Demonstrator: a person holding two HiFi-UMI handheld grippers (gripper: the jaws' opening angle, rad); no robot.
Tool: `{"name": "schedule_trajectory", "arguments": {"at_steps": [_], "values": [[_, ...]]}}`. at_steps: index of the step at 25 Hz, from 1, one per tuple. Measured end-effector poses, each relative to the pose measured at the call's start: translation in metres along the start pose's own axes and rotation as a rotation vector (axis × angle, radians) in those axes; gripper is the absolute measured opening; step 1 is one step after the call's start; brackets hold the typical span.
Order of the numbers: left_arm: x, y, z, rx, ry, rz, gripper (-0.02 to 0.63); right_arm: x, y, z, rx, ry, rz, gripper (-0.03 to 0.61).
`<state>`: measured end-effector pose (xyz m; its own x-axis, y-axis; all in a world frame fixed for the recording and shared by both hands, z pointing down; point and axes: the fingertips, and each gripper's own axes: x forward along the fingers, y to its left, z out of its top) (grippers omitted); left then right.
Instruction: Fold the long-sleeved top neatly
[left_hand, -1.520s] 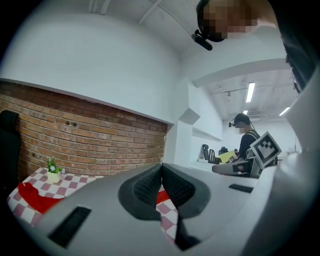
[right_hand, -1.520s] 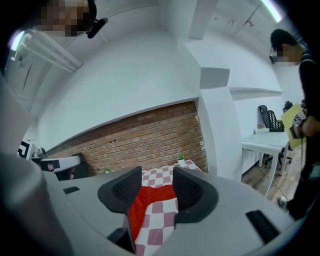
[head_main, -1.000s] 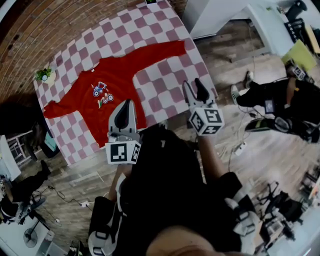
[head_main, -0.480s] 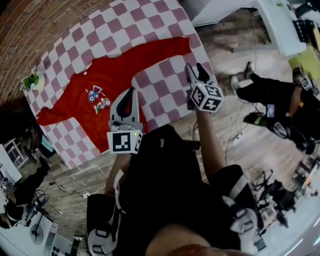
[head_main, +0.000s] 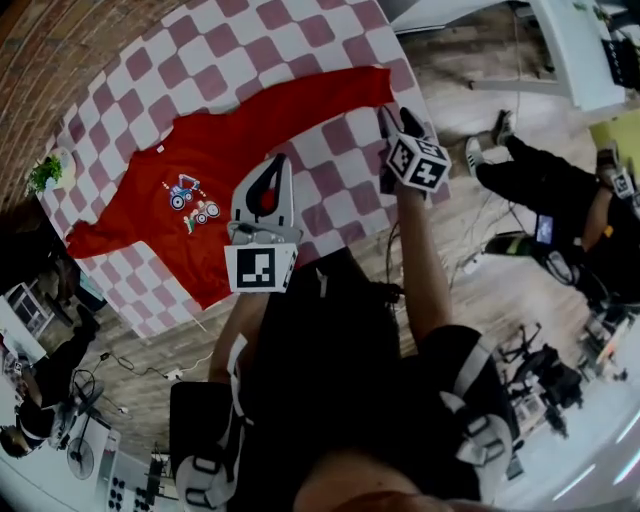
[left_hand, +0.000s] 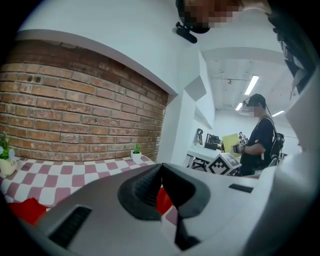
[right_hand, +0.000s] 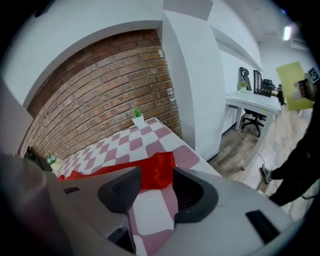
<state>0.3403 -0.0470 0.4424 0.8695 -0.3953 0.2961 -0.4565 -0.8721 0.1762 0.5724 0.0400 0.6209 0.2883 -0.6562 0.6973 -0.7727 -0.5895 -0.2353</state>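
Hiding part of the top's (head_main: 225, 165) hem in the head view: left gripper (head_main: 275, 165), jaws pressed together on nothing, only a red sliver showing past them in its own view. Hovering near one sleeve (head_main: 340, 95) end by the table (head_main: 330, 40) edge: right gripper (head_main: 398, 120), jaws apart and empty, the cuff framed beyond them. Spread flat, print up, on the checked table. Other cuff hard to make out against the dark edge. Off to one corner, a small plant (head_main: 45, 172); beside the table, another person (head_main: 545, 180), partly cut off
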Motion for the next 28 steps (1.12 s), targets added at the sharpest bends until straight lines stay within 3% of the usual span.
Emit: {"name": "schedule_trajectory", "arguments": {"at_steps": [16,22,28], "values": [[0.052,0.004,-0.023,-0.025,0.049,-0.069,0.008,0.074,-0.036,-0.023,0.066,0.132,-0.078,0.183],[0.049,0.004,-0.025,-0.005,0.053,-0.070,0.008,0.073,-0.030,-0.024,0.026,0.134,-0.084,0.045],[0.032,0.000,-0.017,0.012,0.031,-0.057,0.008,0.058,-0.027,-0.014,-0.007,0.099,-0.077,0.035]]}}
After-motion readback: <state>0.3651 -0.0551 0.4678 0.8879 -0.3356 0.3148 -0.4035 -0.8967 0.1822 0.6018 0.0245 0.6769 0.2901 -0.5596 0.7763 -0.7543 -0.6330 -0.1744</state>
